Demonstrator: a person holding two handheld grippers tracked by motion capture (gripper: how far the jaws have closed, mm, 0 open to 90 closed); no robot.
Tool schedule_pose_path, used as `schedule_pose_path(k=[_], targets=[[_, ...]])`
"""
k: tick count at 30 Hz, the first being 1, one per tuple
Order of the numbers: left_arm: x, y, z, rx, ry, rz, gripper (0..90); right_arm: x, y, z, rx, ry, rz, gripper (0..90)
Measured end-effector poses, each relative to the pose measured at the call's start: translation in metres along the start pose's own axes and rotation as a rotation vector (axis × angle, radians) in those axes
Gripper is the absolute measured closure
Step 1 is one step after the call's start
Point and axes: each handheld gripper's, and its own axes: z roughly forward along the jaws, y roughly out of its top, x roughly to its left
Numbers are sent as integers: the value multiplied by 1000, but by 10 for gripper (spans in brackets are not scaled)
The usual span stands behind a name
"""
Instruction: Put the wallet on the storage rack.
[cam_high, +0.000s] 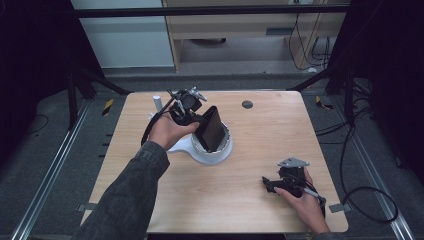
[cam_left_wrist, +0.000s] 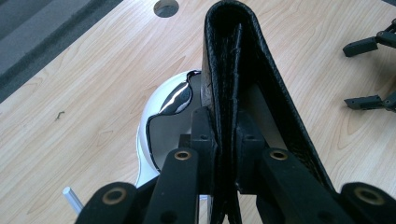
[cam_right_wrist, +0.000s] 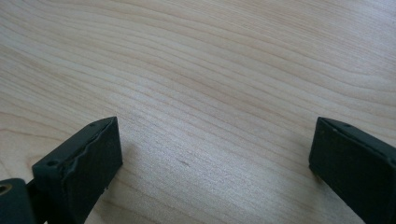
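Left claw clamped on a black leather wallet, pads pinching one flap near its open edge; wallet held tilted, its lower end over the white round base left of centre on the worktop. A small white cylinder stands at the far left. Right claw rests low at the near right, jaws spread wide apart, bare wood between them.

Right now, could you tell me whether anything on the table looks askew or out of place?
Yes: the black leather case stands tilted in the white round holder, leaning instead of upright, with the left gripper shut on its edge. Nothing looks spilled or damaged.
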Motion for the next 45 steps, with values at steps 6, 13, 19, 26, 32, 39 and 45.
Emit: schedule_pose_path(k=[6, 13, 19, 26, 32, 39, 45], targets=[[1, 4, 5, 10, -5, -1, 814, 0, 0, 0, 0, 0, 0, 28], [3, 6, 8, 10, -7, -15, 811, 0, 0, 0, 0, 0, -1, 28], [10, 4, 9, 15, 1, -38, 801, 0, 0, 0, 0, 0, -3, 28], [14, 2, 10, 16, 27, -67, 785, 0, 0, 0, 0, 0, -3, 28], [13, 2, 8, 6, 61, -58, 758, 0, 0, 0, -1, 0, -3, 28], [14, 1, -1, -51, 108, -56, 739, 0, 0, 0, -1, 0, -1, 28], [13, 1, -10, -103, 134, -51, 708, 0, 0, 0, 0, 0, 0, 28]])
